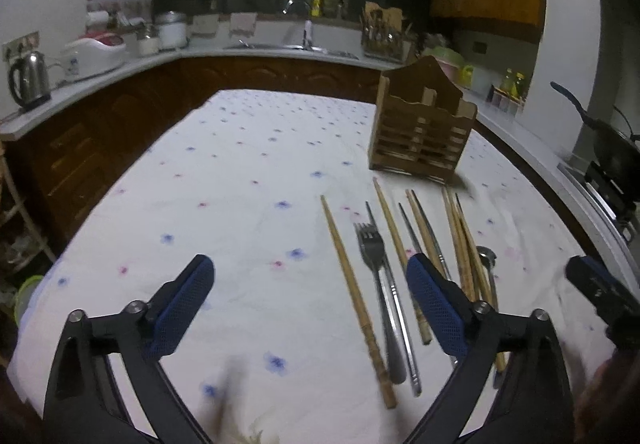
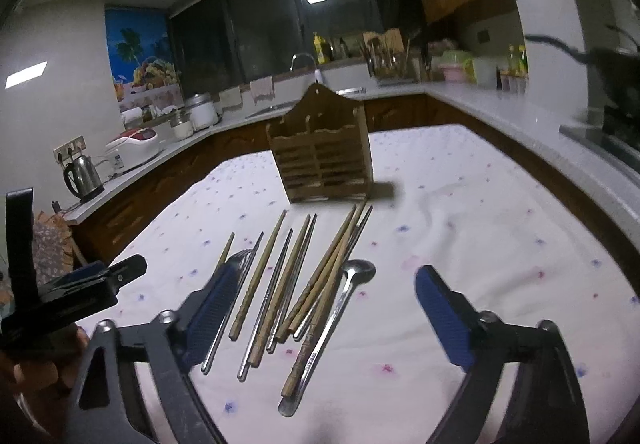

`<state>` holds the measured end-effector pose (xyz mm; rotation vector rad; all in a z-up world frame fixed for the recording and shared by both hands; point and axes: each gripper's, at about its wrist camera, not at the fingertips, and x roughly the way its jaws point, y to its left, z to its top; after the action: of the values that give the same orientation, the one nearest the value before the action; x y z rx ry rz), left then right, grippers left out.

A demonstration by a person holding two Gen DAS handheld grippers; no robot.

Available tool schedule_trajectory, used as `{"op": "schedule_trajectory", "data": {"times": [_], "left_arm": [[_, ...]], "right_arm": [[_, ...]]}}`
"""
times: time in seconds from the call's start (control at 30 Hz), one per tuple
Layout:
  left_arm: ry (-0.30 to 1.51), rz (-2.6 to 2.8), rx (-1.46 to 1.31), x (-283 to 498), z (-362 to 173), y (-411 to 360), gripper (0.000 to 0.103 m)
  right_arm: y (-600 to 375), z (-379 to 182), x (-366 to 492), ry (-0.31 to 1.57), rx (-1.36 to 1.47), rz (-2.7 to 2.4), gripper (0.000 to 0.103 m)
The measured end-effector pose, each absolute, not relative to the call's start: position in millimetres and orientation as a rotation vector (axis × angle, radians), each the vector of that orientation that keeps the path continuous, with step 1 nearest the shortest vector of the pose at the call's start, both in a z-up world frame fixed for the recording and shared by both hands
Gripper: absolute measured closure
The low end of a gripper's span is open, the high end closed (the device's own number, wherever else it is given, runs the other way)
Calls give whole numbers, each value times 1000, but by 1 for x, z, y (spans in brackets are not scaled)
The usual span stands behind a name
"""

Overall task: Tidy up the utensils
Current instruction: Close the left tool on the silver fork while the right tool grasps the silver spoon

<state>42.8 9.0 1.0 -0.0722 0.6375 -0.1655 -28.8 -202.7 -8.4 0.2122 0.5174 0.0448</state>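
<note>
On the cloth-covered surface (image 1: 240, 171), wooden chopsticks (image 2: 262, 276), metal chopsticks (image 2: 276, 284), a fork (image 1: 374, 256) and a spoon (image 2: 340, 308) were laid side by side before an upright wooden utensil holder (image 2: 324, 155). Left gripper (image 1: 308, 308) and right gripper (image 2: 332, 308) were held above them, fingers spread apart and grasping nothing.
</note>
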Motion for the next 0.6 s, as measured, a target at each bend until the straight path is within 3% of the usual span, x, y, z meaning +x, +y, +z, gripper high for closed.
{"op": "schedule_trajectory", "data": {"times": [0.3,0.6], "left_arm": [[827,-299,-108,87,-16,-12,40],[955,-346,-96,119,-35,-28,56]], "right_arm": [[-221,-30,9,666,303,55,64],[-234,-60,41,820,420,95,76]]}}
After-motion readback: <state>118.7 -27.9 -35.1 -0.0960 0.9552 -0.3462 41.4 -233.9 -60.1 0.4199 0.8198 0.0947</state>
